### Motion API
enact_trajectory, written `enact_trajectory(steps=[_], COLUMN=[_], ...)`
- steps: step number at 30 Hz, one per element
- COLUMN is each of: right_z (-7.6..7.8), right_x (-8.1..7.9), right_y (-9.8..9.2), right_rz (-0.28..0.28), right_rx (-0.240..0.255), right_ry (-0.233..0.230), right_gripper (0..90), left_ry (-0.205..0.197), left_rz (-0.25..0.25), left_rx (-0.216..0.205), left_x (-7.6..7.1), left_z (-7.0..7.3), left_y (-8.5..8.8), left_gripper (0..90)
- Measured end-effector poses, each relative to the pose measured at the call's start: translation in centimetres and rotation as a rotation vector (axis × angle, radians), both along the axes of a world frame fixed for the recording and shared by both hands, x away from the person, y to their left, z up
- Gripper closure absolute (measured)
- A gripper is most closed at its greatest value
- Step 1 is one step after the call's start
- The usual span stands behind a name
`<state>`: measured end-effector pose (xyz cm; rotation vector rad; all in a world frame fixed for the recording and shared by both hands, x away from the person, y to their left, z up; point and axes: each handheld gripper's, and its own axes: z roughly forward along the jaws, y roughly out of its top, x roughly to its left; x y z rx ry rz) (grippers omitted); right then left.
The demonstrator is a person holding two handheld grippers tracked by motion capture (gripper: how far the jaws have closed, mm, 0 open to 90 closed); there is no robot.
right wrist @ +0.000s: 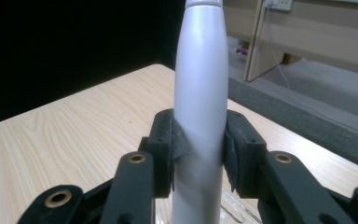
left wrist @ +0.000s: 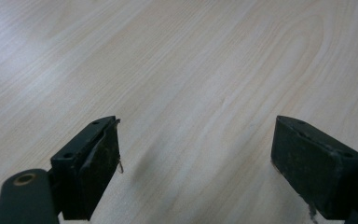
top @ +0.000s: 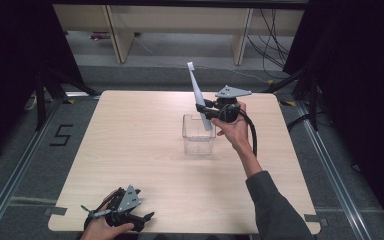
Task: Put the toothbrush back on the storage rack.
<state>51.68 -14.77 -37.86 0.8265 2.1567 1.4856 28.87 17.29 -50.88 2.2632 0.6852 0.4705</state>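
Observation:
A white electric toothbrush point(top: 198, 95) stands nearly upright, tilted a little left, with its brush head up. My right gripper point(top: 203, 109) is shut on its handle and holds it above a clear square plastic cup point(top: 198, 135) at the table's middle; the handle's lower end hangs at the cup's rim. In the right gripper view the pale handle point(right wrist: 200, 112) is pinched between both black pads. My left gripper point(top: 147, 217) rests low at the table's near edge in a person's hand. Its jaws stand wide apart over bare wood point(left wrist: 196, 172), with nothing between them.
The light wooden table point(top: 130, 145) stands on grey carpet with dark curtains on both sides. Beyond its far edge are wooden furniture legs point(top: 117, 35) and loose cables point(top: 275, 35). A sleeved forearm point(top: 275, 205) reaches in from the bottom right.

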Motion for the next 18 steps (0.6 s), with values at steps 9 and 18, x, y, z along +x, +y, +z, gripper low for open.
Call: enact_trajectory(steps=[9, 18], right_z=[-1.7, -2.9], right_x=[0.7, 1.0], right_y=[1.2, 1.5], right_rz=[-0.013, 0.009], right_rx=[-0.025, -0.090], right_ry=[0.056, 0.070], right_gripper=[66.9, 66.9], left_ry=[0.001, 0.006], left_rz=[-0.002, 0.002], left_rx=[0.002, 0.000], left_x=[0.0, 0.0], left_z=[0.0, 0.0], left_y=[0.0, 0.0], left_gripper=[15.0, 15.0])
